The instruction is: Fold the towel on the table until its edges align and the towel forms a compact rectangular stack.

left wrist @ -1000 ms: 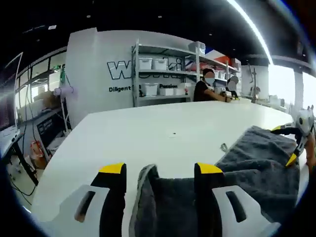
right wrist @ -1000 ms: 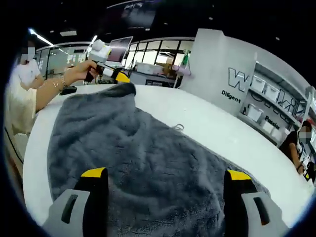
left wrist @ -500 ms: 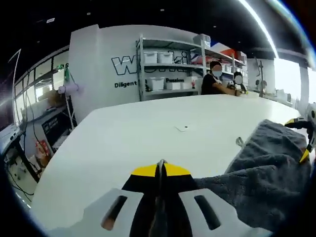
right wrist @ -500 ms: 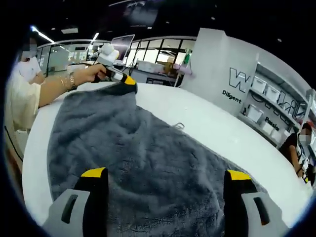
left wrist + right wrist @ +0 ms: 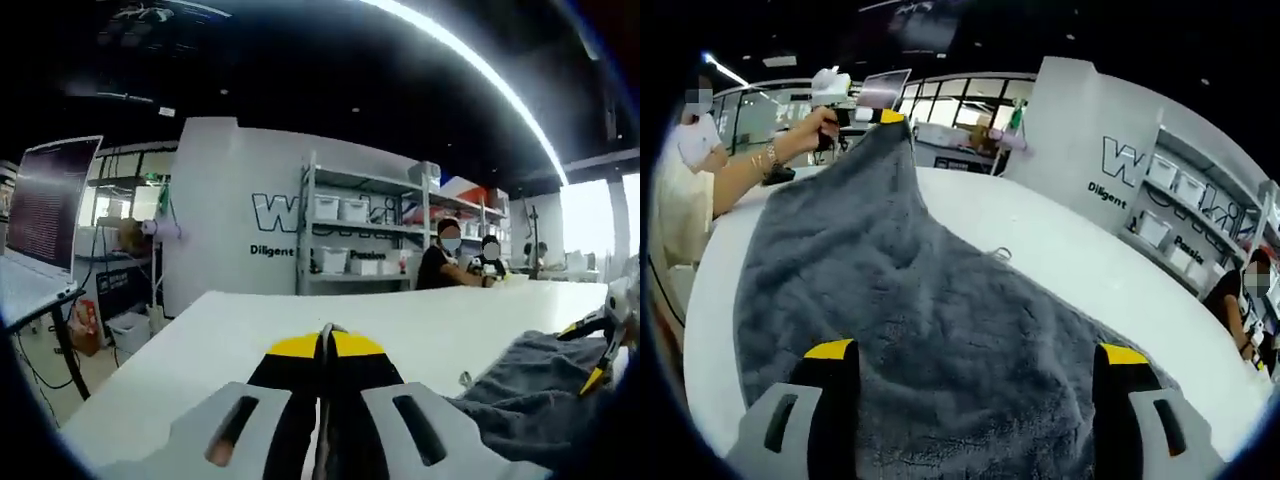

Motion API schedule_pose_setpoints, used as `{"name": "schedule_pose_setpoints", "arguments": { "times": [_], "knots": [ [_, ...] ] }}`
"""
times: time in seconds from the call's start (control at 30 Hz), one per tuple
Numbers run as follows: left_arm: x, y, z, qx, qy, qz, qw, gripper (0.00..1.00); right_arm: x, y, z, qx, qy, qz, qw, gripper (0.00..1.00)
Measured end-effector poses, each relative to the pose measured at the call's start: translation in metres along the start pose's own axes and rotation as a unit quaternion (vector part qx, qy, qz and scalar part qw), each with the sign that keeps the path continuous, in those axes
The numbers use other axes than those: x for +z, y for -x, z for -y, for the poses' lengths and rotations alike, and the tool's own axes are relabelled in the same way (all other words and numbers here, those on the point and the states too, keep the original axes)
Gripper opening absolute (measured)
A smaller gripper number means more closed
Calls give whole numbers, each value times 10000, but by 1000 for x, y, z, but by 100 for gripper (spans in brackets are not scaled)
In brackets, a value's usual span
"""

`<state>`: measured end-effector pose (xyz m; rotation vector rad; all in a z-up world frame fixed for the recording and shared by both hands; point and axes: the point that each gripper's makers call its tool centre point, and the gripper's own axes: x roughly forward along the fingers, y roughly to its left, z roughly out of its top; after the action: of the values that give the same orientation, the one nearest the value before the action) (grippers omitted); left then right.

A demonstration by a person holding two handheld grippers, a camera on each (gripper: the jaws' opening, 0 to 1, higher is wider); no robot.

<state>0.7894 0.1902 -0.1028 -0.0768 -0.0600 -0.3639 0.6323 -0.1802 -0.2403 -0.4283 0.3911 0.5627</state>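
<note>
From the left gripper view, the left gripper (image 5: 322,345) has its yellow-tipped jaws pressed together, with a thin sliver of grey cloth pinched between them at the tips. Beyond it the white bench (image 5: 300,320) runs away toward a grey wall with dark lettering (image 5: 300,215) and a rack of shelves (image 5: 360,235) holding white boxes. Two people (image 5: 445,262) sit at the far end of the bench. A laptop screen (image 5: 45,215) stands off the bench's left edge. At the right side of this view the grey towel (image 5: 525,385) lies bunched on the bench, and the right gripper (image 5: 600,345) sits at its far right edge.

In the right gripper view, a person in a pale top (image 5: 685,190) stands at the left, arm stretched forward, hand (image 5: 820,125) around the left gripper (image 5: 890,117), which holds one corner of the towel (image 5: 930,330) lifted off the bench so the cloth rises into a peak. The rest of the towel spreads wide across the near part of the bench (image 5: 1070,250), sloping down from that raised corner. The right gripper (image 5: 975,365) stands low over the towel with its jaws spread wide apart, one on each side of the view, the grey cloth lying between them; whether the tips touch the cloth I cannot tell. A small loop tag (image 5: 1000,255) shows at the towel's far edge.
</note>
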Motion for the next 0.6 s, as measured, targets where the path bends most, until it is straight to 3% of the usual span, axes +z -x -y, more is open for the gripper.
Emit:
{"name": "schedule_pose_setpoints", "arguments": {
  "times": [0.17, 0.27, 0.37, 0.47, 0.6],
  "knots": [
    [8, 16, -11, 148, -27, 42, 9999, 1, -1, 0, 1, -1, 3, -31, 10000, 99],
    [-19, 16, -29, 505, -52, -619, 9968, 2, -2, 0, 2, -18, 7, -43, 10000, 99],
    [-50, 7, -39, 627, -49, -1093, 9920, 2, -2, 0, 2, -22, 7, -43, 10000, 99],
    [-79, -5, -50, 761, -324, -1605, 9836, 2, -3, 0, 3, -19, -1, -61, 10000, 99],
    [-99, -18, -51, 790, -435, -1887, 9779, 2, -6, -1, 4, -29, -2, -119, 9999, 99]
  ]
}}
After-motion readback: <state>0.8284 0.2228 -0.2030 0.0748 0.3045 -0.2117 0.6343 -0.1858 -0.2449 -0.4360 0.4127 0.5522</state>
